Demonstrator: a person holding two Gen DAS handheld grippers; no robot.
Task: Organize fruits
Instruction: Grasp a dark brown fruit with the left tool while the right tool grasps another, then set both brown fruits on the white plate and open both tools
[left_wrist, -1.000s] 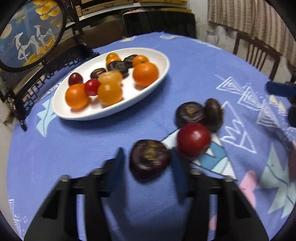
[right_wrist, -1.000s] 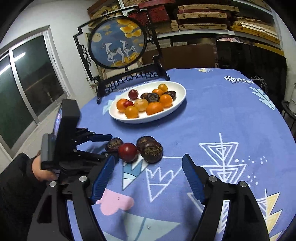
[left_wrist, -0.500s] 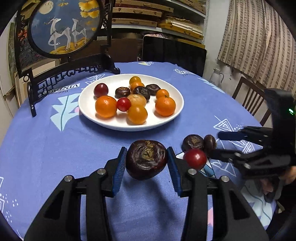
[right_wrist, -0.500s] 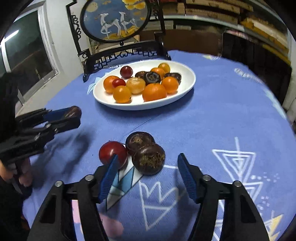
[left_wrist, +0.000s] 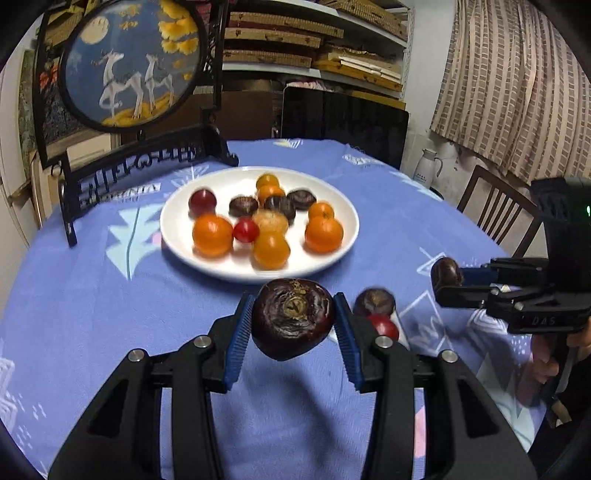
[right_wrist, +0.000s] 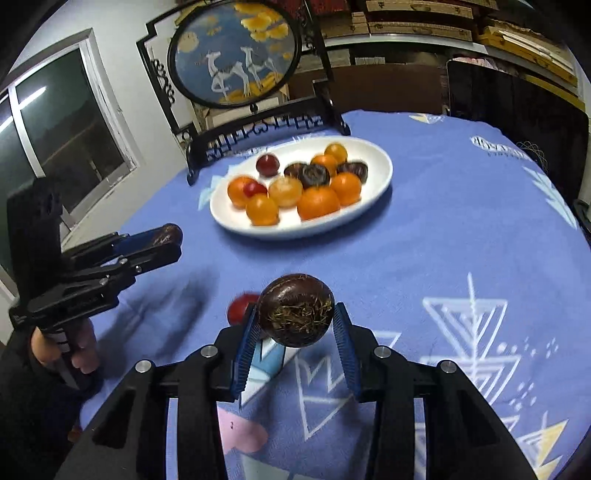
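My left gripper is shut on a dark brown water chestnut, held above the blue tablecloth short of the white oval plate. The plate holds several oranges, dark chestnuts and small red fruits. My right gripper is shut on another dark chestnut, lifted above the cloth; it also shows in the left wrist view. The left gripper shows in the right wrist view. One dark chestnut and a red fruit lie on the cloth.
A black-framed round deer picture on a stand sits behind the plate. A wooden chair and a white jug are at the right. Shelves and a dark screen stand beyond the round table's far edge.
My left gripper lifted its chestnut and moved toward the plate. My right gripper closed on a chestnut from the pile and raised it off the cloth.
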